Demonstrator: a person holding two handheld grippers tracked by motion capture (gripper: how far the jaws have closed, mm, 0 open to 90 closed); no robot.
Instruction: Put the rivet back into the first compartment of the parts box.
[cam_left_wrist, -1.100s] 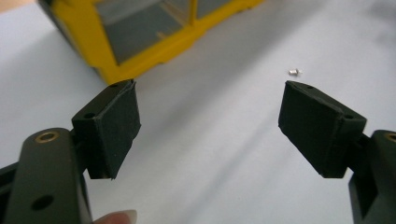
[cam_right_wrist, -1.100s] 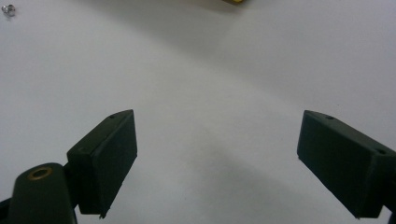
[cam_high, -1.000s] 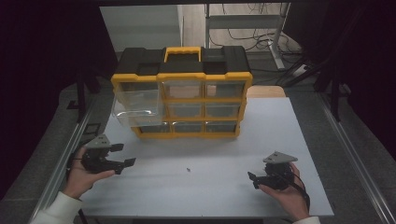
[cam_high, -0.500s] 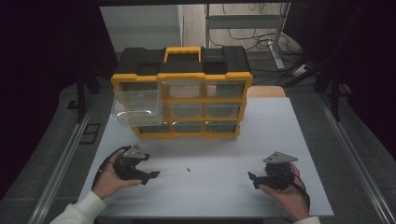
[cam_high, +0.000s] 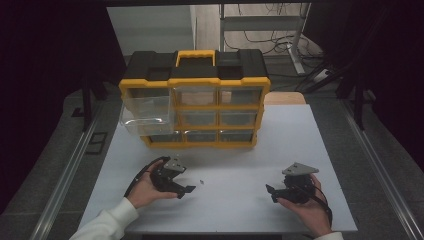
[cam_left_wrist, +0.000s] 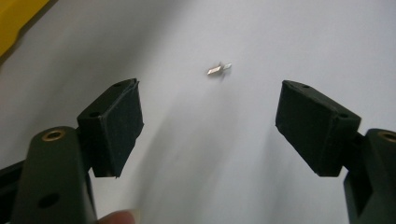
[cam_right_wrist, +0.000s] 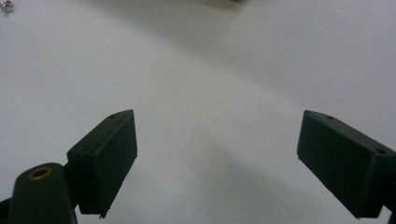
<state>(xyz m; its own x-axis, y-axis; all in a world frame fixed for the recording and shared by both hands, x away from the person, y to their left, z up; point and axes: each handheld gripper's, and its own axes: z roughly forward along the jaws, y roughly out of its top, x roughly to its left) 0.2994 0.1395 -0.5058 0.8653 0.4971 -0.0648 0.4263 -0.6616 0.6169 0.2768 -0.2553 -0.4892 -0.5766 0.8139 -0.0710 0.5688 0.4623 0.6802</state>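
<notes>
Left gripper view: small metal part ahead of the wide-apart left gripper.

Drawer cabinet: at the rear of the surface, left of centre; its upper-left drawer juts forward. Small metal part: on the surface before the cabinet, just right of the left tool. Right tool: well apart, front right.

Matt white tabletop, smooth; on it a small shiny metal piece. The organiser behind looks like yellow and black plastic with clear glossy drawers; matt black fingers
</notes>
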